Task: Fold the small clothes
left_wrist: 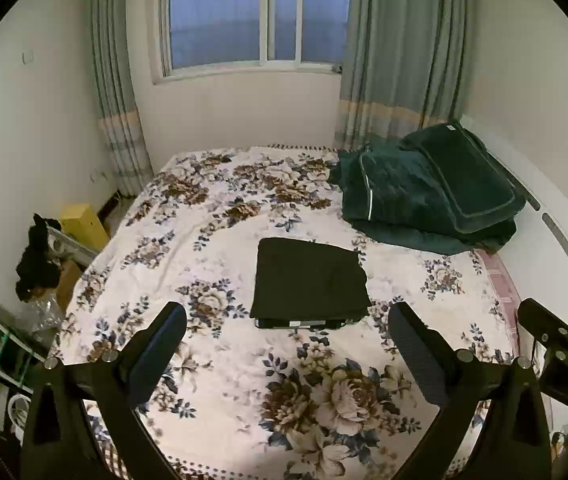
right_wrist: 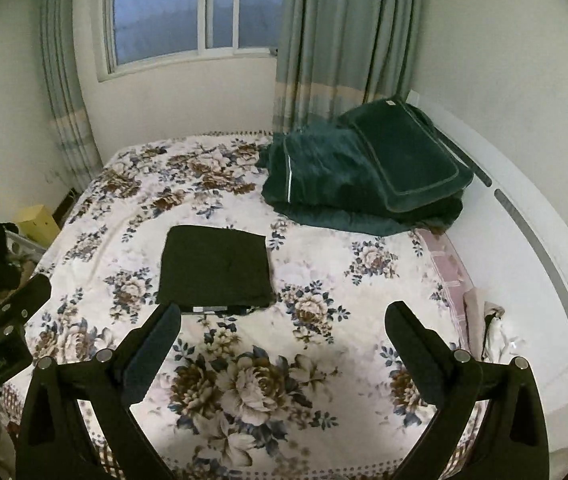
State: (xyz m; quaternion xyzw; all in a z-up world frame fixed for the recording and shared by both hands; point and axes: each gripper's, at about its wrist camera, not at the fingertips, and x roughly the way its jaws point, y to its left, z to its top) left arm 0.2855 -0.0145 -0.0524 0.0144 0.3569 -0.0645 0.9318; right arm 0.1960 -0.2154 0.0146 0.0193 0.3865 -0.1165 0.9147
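left gripper (left_wrist: 287, 318): fingers spread wide, nothing between them, held above the floral bedspread (left_wrist: 204, 248). right gripper (right_wrist: 284, 316): fingers likewise spread wide and holding nothing, above the same bedspread. the two grippers are side by side; each shows at the edge of the other's view. folded black garment (left_wrist: 310, 280) lies flat on the bedspread ahead of both grippers, apart from the fingers, in a neat rectangle with a light strip visible along its near edge. beyond it, at the far right of the bed, a dark green quilt (left_wrist: 416, 196) is piled with a matching green pillow (left_wrist: 466, 176) on top. window (left_wrist: 256, 12) and grey-green curtains (left_wrist: 396, 52) stand behind. a yellow box (left_wrist: 84, 224) sits on the floor left of the bed.
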